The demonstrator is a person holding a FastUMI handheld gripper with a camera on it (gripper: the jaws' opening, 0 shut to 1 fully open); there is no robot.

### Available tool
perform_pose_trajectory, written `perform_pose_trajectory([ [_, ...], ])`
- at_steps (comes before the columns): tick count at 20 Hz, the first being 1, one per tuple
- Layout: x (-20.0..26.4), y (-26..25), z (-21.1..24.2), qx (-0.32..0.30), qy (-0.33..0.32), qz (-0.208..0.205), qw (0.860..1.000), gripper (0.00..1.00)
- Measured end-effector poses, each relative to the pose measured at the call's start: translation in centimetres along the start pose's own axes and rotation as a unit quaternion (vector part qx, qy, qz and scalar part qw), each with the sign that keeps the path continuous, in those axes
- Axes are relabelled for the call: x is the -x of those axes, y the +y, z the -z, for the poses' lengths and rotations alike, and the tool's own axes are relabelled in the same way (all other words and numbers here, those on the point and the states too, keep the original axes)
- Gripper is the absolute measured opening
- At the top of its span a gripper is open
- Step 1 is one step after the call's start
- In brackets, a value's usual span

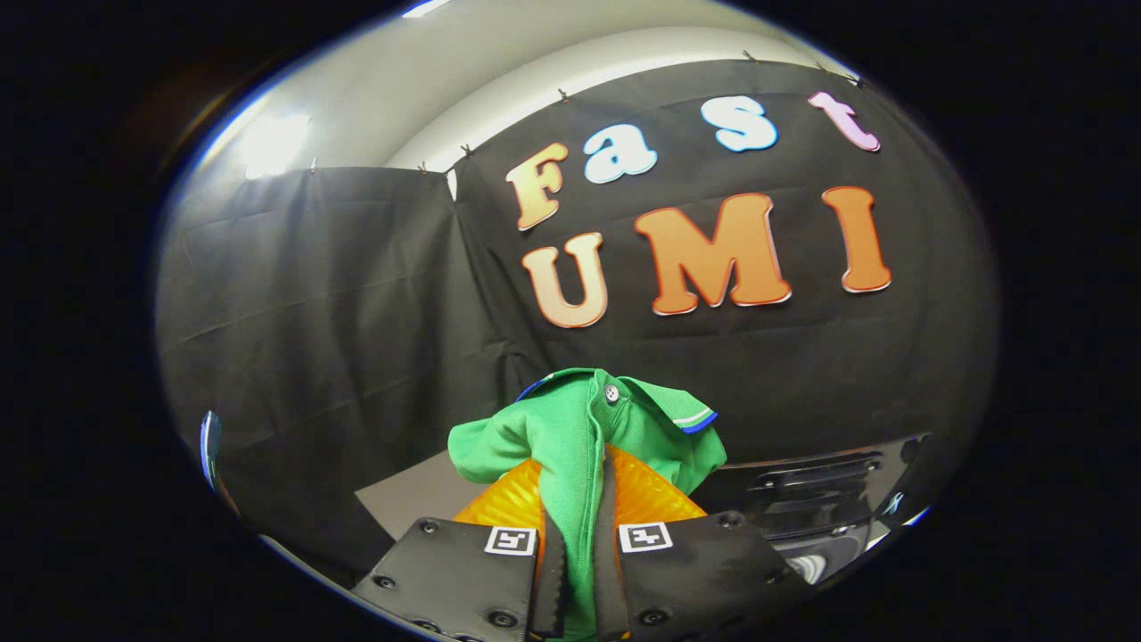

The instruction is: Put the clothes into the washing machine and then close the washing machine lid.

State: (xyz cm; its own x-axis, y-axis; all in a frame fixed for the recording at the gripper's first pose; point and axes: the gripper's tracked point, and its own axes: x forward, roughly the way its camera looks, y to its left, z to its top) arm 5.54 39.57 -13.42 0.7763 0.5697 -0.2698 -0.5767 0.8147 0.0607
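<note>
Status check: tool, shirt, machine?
Tool shut on green shirt, shirt bunched up between the fingers. Washing machine just beyond, to the right. Nothing in the way.

No words, brands or numbers can be read on the things here. The only signs are two small square black-and-white coded tags, a left tag [510, 540] and a right tag [644, 537], one on the near body of each finger of the gripper [579, 477]; their patterns are blocky marks, not letters. The fingers are pressed together on a green shirt [553, 428], whose cloth carries no print that can be made out.
</note>
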Motion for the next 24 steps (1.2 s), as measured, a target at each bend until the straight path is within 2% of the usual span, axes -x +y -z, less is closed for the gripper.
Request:
perform_pose_trajectory([
  [7,5.2,-11.8,-0.7,-0.015,-0.007,0.093,0.996,0.20],
  [12,7.3,-18.1,0.9,-0.038,0.007,0.140,0.989,0.20],
  [17,6.6,-20.8,5.0,-0.058,0.048,0.147,0.986,0.20],
  [24,2.7,-22.3,14.7,-0.082,0.142,0.136,0.977,0.21],
])
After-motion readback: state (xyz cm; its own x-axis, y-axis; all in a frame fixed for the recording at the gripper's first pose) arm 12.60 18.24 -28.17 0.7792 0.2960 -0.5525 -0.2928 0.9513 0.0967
